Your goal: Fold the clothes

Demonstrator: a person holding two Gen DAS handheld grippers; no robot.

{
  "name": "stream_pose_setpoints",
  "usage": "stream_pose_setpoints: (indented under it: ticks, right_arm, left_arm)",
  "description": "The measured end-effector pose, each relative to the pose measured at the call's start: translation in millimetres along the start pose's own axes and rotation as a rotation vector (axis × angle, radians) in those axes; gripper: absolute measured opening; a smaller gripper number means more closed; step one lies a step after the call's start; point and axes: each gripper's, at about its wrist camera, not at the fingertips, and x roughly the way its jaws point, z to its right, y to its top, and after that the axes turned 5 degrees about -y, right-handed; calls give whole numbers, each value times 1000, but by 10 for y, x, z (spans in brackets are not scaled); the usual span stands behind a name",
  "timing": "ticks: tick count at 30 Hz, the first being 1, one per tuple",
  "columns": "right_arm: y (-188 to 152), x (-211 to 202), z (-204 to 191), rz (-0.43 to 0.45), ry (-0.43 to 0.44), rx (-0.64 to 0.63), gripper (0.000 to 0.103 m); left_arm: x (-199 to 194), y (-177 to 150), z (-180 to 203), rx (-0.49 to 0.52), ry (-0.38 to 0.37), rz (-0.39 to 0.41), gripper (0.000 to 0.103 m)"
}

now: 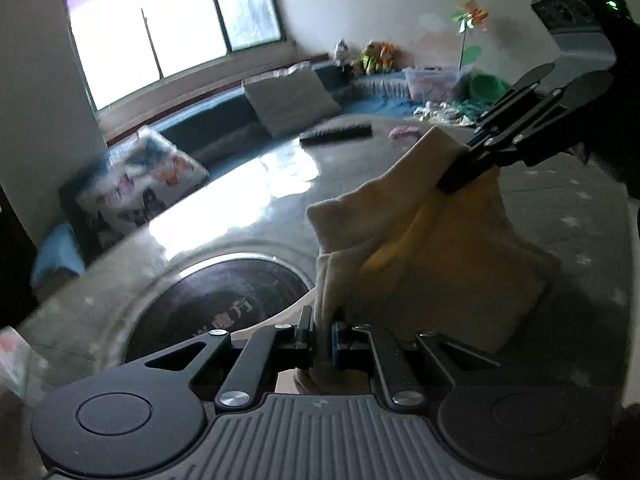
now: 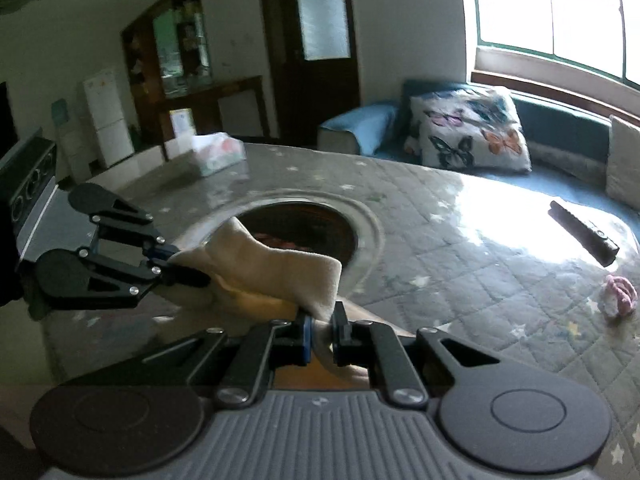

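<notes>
A cream garment (image 1: pixel 432 256) hangs lifted above the grey quilted table (image 1: pixel 560 216), stretched between both grippers. My left gripper (image 1: pixel 322 340) is shut on one edge of it, cloth bunched between the pads. In the left wrist view, my right gripper (image 1: pixel 460 178) comes in from the upper right and pinches the far corner. In the right wrist view, my right gripper (image 2: pixel 320 340) is shut on the cream garment (image 2: pixel 280 272), and my left gripper (image 2: pixel 176 264) holds the other end at the left.
A round dark opening (image 2: pixel 304 232) sits in the middle of the table (image 2: pixel 460 264). A black remote (image 2: pixel 584 232), a pink bundle (image 2: pixel 618 294) and a tissue box (image 2: pixel 216 152) lie on it. A blue sofa with a butterfly pillow (image 2: pixel 468 132) runs behind, under the window.
</notes>
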Motion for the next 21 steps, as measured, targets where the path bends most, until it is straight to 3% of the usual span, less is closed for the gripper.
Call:
stream_pose_setpoints:
  ticks: [4, 9, 13, 19, 21]
  right_arm:
    - [-10, 430, 193, -49, -18, 54, 9]
    - [-136, 787, 362, -73, -48, 149, 13]
    - [-215, 717, 453, -32, -83, 202, 28]
    - [-392, 278, 571, 27, -148, 277, 32]
    - [-492, 208, 599, 21, -167, 307, 32]
  left_arm:
    - [339, -9, -194, -59, -2, -48, 10]
    - [484, -65, -332, -121, 22, -62, 24]
    - [508, -114, -412, -162, 60, -72, 29]
    - [457, -164, -593, -243, 152, -62, 49]
    - [432, -163, -653, -272, 203, -57, 51]
